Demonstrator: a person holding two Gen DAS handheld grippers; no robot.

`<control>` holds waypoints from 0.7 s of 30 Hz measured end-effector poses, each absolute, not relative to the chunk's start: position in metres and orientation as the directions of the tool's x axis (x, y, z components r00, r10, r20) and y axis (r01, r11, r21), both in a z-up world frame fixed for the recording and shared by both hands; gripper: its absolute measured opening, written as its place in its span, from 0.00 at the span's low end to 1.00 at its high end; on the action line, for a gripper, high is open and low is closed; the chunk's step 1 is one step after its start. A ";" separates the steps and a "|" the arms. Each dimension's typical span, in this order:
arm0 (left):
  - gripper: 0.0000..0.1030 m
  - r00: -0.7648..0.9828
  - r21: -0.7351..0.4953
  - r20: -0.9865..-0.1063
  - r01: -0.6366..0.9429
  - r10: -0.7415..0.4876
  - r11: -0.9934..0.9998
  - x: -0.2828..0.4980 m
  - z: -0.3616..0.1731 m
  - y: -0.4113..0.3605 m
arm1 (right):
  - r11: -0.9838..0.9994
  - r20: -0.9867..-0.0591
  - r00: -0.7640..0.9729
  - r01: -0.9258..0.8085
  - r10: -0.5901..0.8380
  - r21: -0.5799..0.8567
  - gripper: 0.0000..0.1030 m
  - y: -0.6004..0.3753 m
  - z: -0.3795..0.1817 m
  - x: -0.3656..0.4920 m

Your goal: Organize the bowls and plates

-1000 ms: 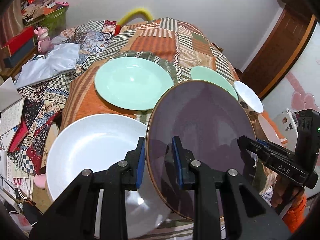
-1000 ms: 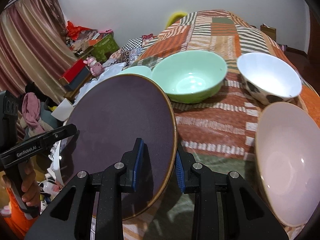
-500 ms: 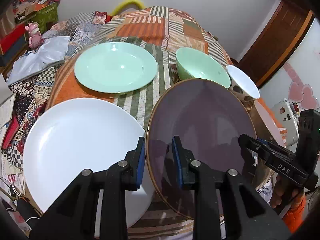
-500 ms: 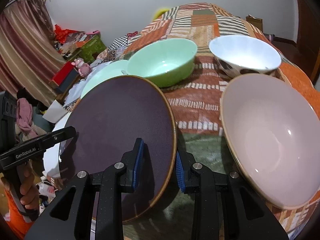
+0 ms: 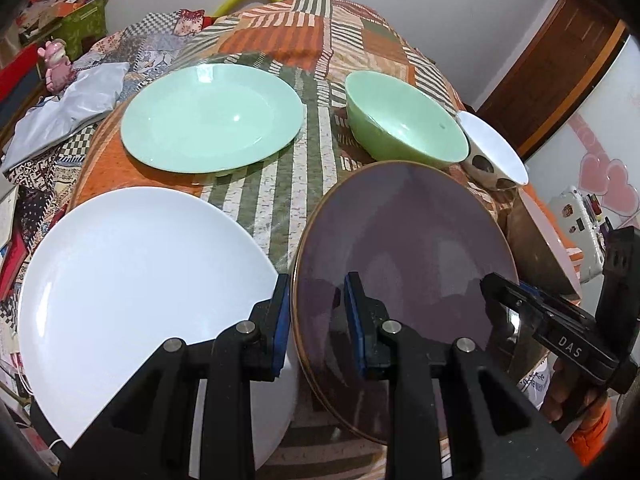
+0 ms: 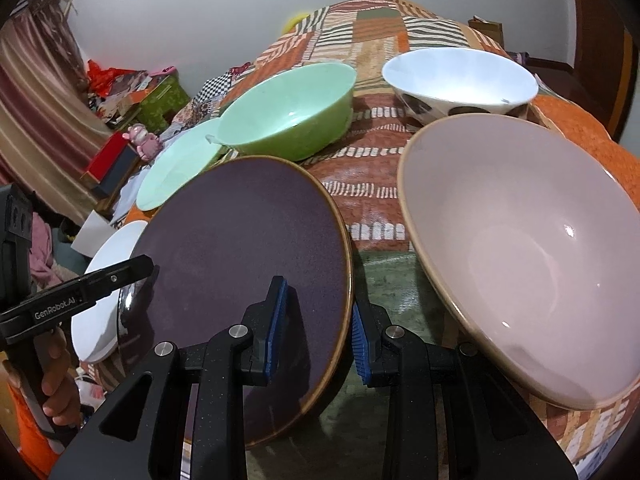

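A dark purple plate (image 5: 404, 236) with a brown rim is held between both grippers above the patchwork cloth. My left gripper (image 5: 318, 320) is shut on its left edge; my right gripper (image 6: 316, 322) is shut on its right edge, the plate (image 6: 240, 248) tilted. A white plate (image 5: 132, 280) lies to the left, a mint plate (image 5: 212, 116) behind it. A mint bowl (image 6: 288, 112), a white spotted bowl (image 6: 460, 76) and a large pink bowl (image 6: 520, 240) stand to the right.
The table (image 5: 280, 184) wears a striped patchwork cloth. To the left lie clutter, a pink toy (image 5: 56, 64) and boxes on the floor. A wooden door (image 5: 560, 60) stands at the far right.
Both grippers have lowered with the purple plate and drawn back toward the table's near side. The pink bowl looms larger in the right wrist view. The grip has not changed.
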State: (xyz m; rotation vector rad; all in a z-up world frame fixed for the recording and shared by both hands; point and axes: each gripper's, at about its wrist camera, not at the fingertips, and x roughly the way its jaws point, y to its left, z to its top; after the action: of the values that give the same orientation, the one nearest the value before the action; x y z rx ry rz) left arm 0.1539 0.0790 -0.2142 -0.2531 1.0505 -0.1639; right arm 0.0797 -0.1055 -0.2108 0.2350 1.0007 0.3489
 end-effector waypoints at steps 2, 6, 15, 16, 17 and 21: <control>0.25 0.482 -0.283 -0.838 0.015 -0.254 0.959 0.156 -0.218 0.077 | 0.920 -0.778 0.492 -0.174 0.389 0.351 0.26 -0.106 -0.211 0.080; 0.25 0.483 -0.277 -0.838 0.020 -0.252 0.961 0.159 -0.220 0.074 | 0.919 -0.776 0.496 -0.163 0.390 0.358 0.26 -0.108 -0.211 0.080; 0.25 0.474 -0.267 -0.845 0.028 -0.248 0.963 0.163 -0.227 0.070 | 0.923 -0.777 0.500 -0.161 0.382 0.350 0.28 -0.109 -0.210 0.076; 0.25 0.472 -0.267 -0.846 0.028 -0.248 0.963 0.164 -0.227 0.069 | 0.924 -0.778 0.500 -0.162 0.380 0.347 0.28 -0.108 -0.210 0.075; 0.25 0.471 -0.267 -0.847 0.027 -0.248 0.963 0.164 -0.227 0.069 | 0.925 -0.780 0.499 -0.161 0.377 0.344 0.28 -0.109 -0.209 0.074; 0.25 0.471 -0.271 -0.846 0.019 -0.248 0.962 0.161 -0.226 0.069 | 0.929 -0.783 0.500 -0.160 0.369 0.335 0.28 -0.110 -0.206 0.072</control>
State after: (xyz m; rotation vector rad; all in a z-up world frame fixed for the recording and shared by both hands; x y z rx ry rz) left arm 0.1610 0.0695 -0.2261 -0.2371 1.0703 -0.1652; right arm 0.0720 -0.1102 -0.2057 0.2307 0.9986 0.3230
